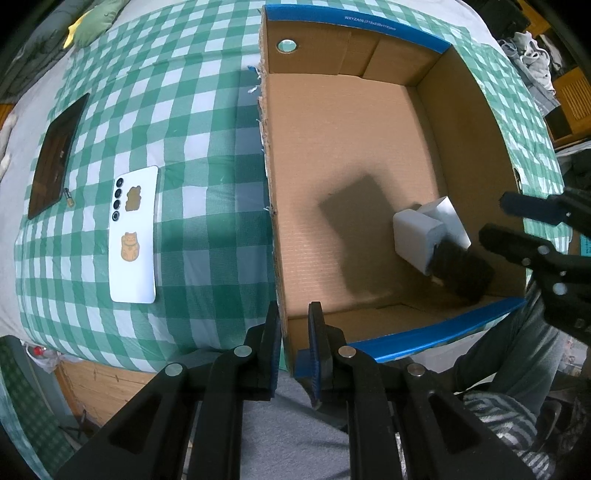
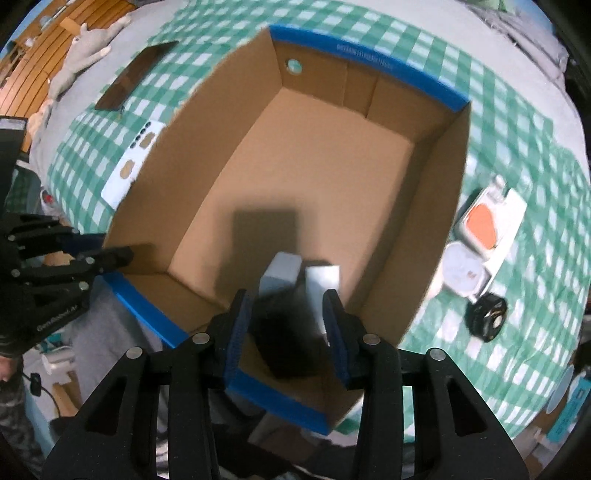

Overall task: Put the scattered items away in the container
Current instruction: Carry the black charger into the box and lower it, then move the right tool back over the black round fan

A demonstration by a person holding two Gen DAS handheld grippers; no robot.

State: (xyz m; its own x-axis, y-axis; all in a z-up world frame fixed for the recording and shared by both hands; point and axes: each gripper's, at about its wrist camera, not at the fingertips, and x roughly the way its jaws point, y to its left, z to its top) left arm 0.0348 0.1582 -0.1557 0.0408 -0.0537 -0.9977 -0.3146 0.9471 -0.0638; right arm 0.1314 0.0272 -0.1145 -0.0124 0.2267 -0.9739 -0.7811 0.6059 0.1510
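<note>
Straddling box wall [image 1: 275, 258], left gripper [image 1: 294, 343], jaws narrow

The box [image 1: 351, 155] is matt brown corrugated cardboard, its torn edge rough. The checked cloth [image 1: 192, 110] looks soft; the phone [image 1: 133, 236] is glossy.

A green-and-white checked cloth [image 1: 192, 110] is spreading ahead of the left gripper [image 1: 295, 350] and to both its sides, draping over a grey sheet [image 1: 22, 306]. Far ahead to its left, a green plush cushion with a yellow edge [image 1: 96, 22] is lying at the cloth's border. Far ahead to its right, pale crumpled clothes [image 1: 532, 55] are piling up. Below it to the left, a brown wooden panel [image 1: 99, 380] is showing under the cloth. Far ahead and left of the right gripper [image 2: 291, 332], a grey plush cat [image 2: 85, 55] is lying beside wooden slats [image 2: 33, 66].
</note>
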